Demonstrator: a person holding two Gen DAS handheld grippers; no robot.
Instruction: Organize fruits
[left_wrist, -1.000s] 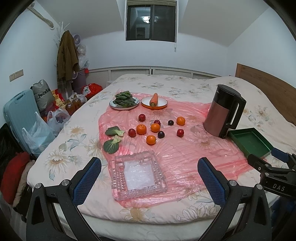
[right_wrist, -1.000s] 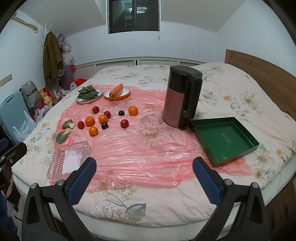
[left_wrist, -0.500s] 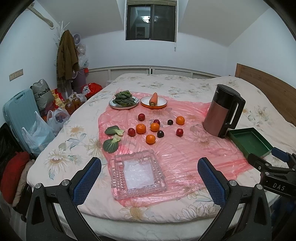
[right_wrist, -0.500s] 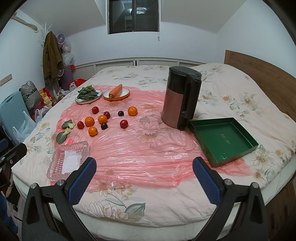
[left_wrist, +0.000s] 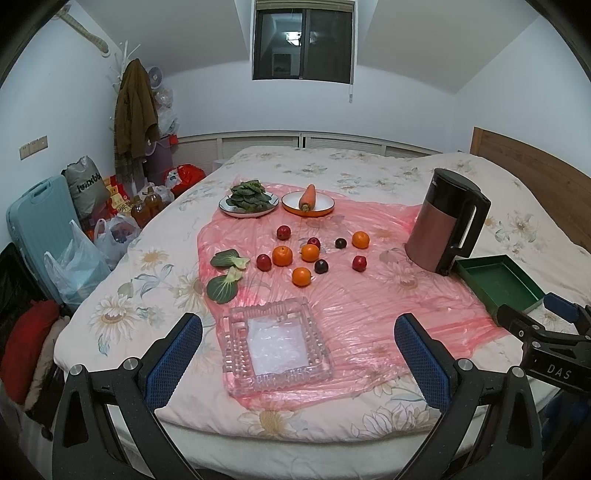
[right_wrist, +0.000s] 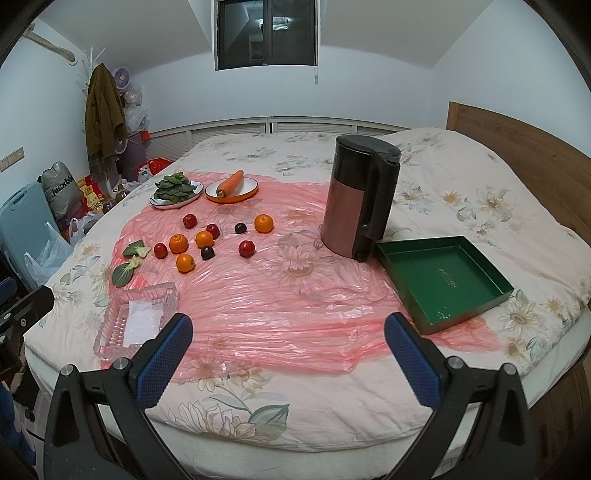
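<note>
Several oranges (left_wrist: 301, 276), red apples (left_wrist: 283, 232) and dark plums (left_wrist: 321, 266) lie scattered on a pink plastic sheet (left_wrist: 354, 295) over the bed; they also show in the right wrist view, such as one orange (right_wrist: 264, 223). A clear glass tray (left_wrist: 275, 345) sits near the bed's front edge, just ahead of my left gripper (left_wrist: 297, 343), which is open and empty. A green tray (right_wrist: 445, 278) lies at the right. My right gripper (right_wrist: 288, 338) hangs open over the sheet's front edge, holding nothing.
A brown-and-black kettle (right_wrist: 360, 197) stands beside the green tray. At the back sit a plate of greens (left_wrist: 248, 197) and an orange plate with a carrot (left_wrist: 308, 197). Two loose green leaves (left_wrist: 225, 275) lie left of the fruit. Bags and a blue suitcase (left_wrist: 35, 225) crowd the floor at left.
Both grippers have drifted slightly back from the bed, so the scene sits a little farther away. Nothing on the bed has moved.
</note>
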